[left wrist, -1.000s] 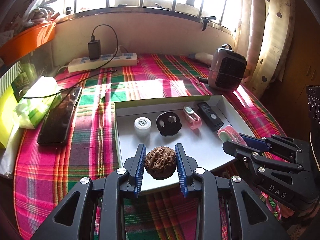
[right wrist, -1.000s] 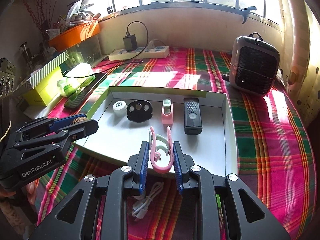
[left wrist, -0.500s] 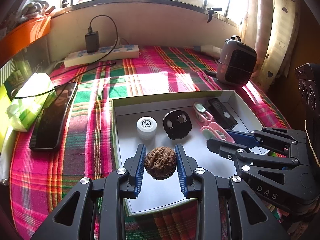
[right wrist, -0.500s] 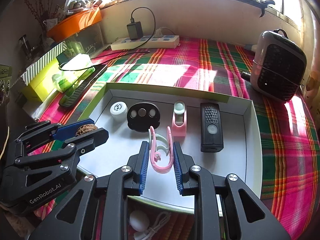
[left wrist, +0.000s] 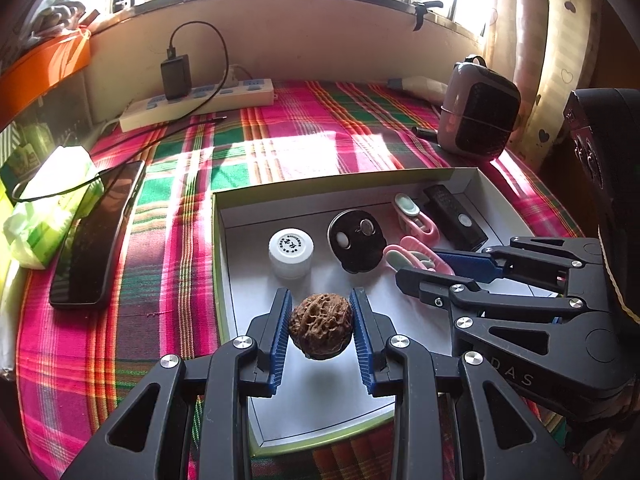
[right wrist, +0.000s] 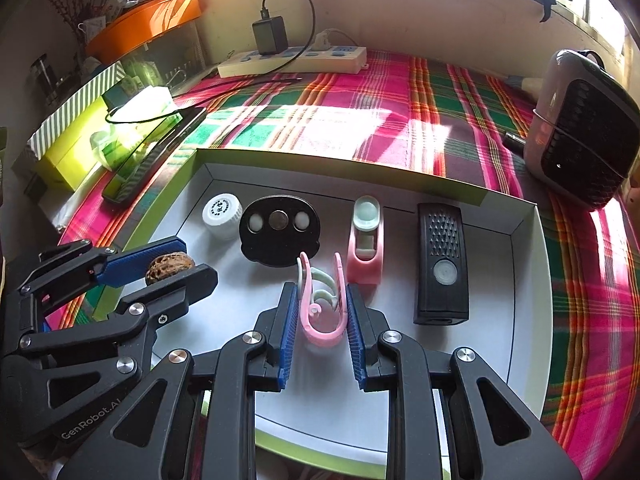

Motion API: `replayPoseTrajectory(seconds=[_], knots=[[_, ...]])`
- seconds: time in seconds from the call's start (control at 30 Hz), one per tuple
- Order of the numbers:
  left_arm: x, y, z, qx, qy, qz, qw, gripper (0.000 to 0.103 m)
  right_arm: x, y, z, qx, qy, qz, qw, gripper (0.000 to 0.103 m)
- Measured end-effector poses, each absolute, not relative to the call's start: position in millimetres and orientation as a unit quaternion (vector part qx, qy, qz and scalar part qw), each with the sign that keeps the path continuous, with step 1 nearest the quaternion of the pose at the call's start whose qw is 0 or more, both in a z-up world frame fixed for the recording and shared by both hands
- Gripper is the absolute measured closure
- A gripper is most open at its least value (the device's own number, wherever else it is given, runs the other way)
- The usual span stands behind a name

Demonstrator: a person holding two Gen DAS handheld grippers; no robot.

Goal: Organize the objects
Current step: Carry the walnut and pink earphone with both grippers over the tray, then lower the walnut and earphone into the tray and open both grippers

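One walnut (left wrist: 321, 332) clamped in left fingers (left wrist: 280, 332), one pink clip (right wrist: 322, 312) in right fingers (right wrist: 289, 332), four items in tray (right wrist: 524, 320)

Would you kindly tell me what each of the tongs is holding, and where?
Left tongs: wrinkled brown walnut, pinched by its two sides. Right tongs: pink plastic clip, squeezed across its two arms.

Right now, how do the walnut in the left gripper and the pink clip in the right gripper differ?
The walnut is round, brown and wrinkled; the pink clip is a smooth, open U-shaped loop with a pale green inner piece. The walnut fills the gap between the pads; the pink clip is hollow in the middle. Both are clamped above the white tray, not yet set down.
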State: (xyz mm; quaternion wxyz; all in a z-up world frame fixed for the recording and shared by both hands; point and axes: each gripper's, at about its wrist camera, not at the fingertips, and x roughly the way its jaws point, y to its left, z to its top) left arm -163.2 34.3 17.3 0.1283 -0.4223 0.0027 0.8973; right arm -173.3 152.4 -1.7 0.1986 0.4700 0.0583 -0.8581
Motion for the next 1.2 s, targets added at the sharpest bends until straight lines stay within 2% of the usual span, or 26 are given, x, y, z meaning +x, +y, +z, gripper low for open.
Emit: replayPoseTrajectory(seconds=[0.6,1.2], knots=[[-164,42,15,-0.423,0.025,0.898,0.115,0.075,-186,145,-3,0.463,0.082,-0.861,0.196,0.078],[-167,45,12,-0.430,0.046,0.896,0.101,0.075,-186,150,-3,0.459,0.070,-0.863,0.200,0.078]])
